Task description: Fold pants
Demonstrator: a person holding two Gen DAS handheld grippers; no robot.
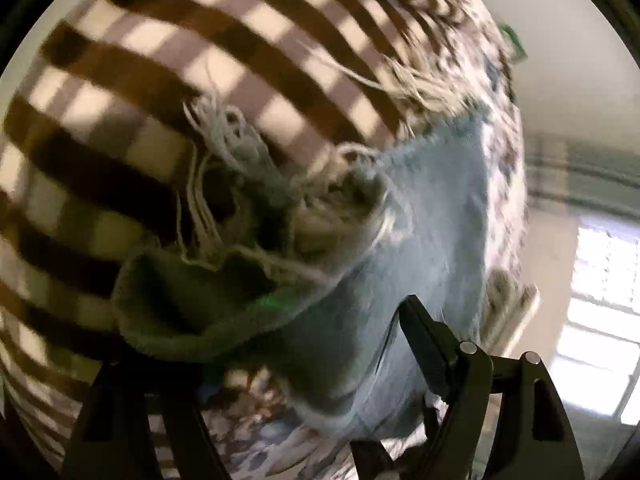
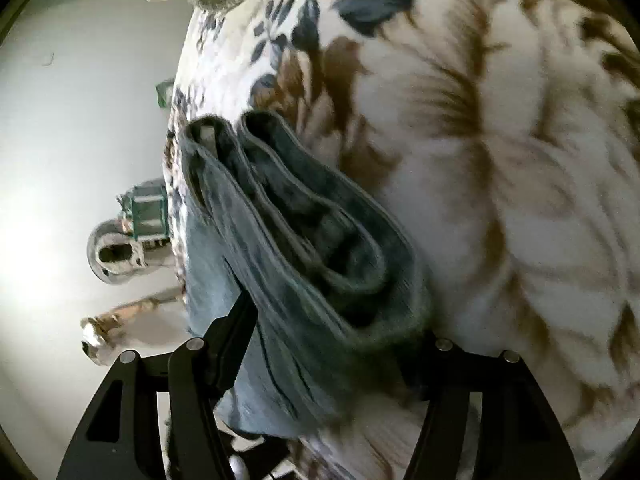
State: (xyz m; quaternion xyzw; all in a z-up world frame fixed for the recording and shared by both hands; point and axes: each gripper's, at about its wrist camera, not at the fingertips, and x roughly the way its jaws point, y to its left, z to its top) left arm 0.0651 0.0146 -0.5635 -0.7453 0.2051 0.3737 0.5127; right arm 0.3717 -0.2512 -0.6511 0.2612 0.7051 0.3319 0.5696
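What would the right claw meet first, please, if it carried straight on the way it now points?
Most likely the folded jeans, already lying between the right claw fingers; beyond them is the floral bedspread. Depth is unclear in the blur.

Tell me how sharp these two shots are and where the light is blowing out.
Left wrist view: motion blur smears the striped blanket and the jeans; the window at right is overexposed. Right wrist view: the folded jeans and flowered bedcover are soft with blur, and the wall at left glares white. Both bend strongly at the fisheye rim.
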